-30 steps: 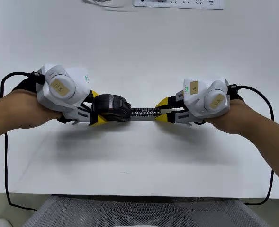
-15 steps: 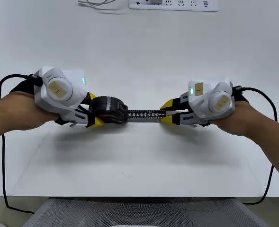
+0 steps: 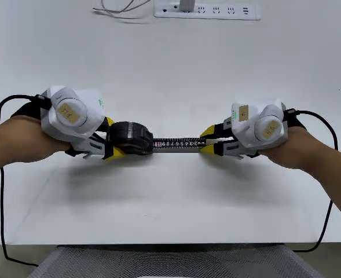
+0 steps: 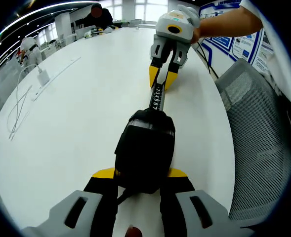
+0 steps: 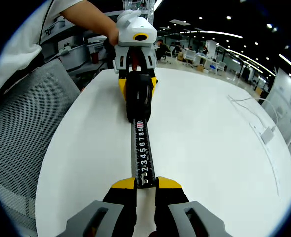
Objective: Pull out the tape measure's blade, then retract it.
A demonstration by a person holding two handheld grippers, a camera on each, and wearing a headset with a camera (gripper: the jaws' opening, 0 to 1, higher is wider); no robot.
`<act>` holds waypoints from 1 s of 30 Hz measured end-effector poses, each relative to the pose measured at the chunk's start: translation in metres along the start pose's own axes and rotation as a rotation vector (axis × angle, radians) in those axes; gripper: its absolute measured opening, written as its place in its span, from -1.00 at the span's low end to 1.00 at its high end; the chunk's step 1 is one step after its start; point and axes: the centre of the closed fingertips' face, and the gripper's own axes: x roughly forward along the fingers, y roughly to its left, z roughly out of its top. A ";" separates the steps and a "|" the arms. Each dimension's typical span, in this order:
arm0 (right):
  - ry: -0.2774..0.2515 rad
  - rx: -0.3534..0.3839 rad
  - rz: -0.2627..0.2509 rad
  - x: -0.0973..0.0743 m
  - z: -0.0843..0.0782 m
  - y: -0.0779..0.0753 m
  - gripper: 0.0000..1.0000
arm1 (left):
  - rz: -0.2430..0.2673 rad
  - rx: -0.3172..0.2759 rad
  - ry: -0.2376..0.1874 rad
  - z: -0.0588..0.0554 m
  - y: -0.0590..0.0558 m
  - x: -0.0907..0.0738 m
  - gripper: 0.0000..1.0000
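Now our left claw (image 3: 113, 139) clamps the tape measure's case (image 3: 132, 138) over the counter (image 3: 170, 75) — our right claw (image 3: 207, 140) pinches the blade (image 3: 176, 141) by its tip; we pull level and straight, so it neither kinks nor slips.

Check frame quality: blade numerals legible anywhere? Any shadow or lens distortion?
Head view: even light, soft shadow on the table, blade numerals barely legible. Right gripper view: numerals 2 to 9 sharp, fisheye curves the table edge. Left gripper view: black tape measure case shows little detail.
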 end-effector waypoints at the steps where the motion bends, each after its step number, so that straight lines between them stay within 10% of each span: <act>1: 0.003 0.000 -0.001 -0.001 -0.001 0.000 -0.83 | 0.001 0.001 0.000 0.000 0.000 0.000 -0.44; 30: 0.063 0.025 -0.009 -0.023 -0.030 -0.001 -0.84 | -0.002 0.020 0.004 0.000 0.000 0.001 -0.45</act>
